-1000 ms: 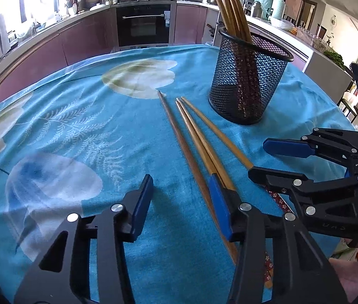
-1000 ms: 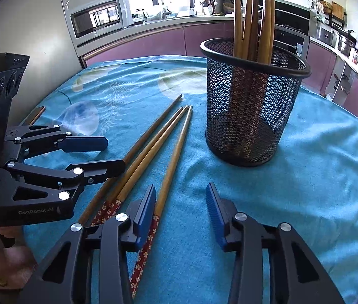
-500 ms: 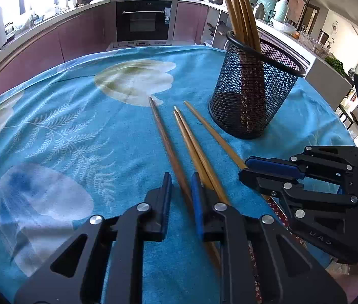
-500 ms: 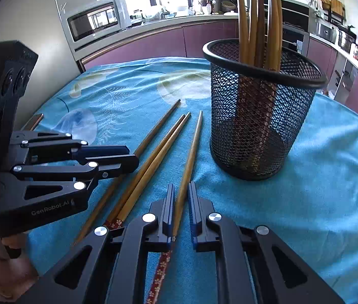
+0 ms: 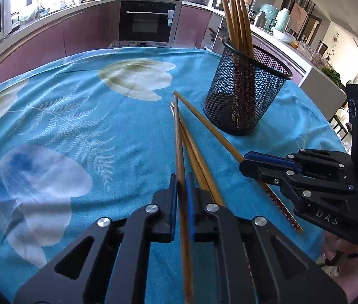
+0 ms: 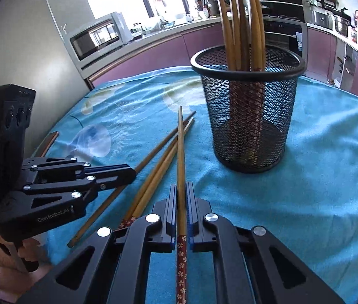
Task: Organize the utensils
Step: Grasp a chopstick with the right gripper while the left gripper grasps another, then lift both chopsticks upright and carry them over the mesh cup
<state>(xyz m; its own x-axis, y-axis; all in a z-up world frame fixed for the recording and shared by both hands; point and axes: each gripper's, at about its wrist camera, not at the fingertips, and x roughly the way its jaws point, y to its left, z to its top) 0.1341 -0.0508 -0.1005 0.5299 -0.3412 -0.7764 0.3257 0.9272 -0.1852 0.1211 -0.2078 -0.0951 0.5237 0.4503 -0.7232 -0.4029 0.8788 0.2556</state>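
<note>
The left gripper [image 5: 181,185] is clamped on one chopstick [image 5: 179,136], and the right gripper [image 6: 182,197] pinches another chopstick [image 6: 181,157] near its patterned end. Between the two grippers a pair of chopsticks [image 6: 153,179] lies on the blue tablecloth [image 6: 318,177], not yet picked up. Beyond the fingertips stands the mesh holder [image 6: 249,116], already holding several chopsticks [image 6: 242,25]. I judge the task past halfway, with four sticks left.
</note>
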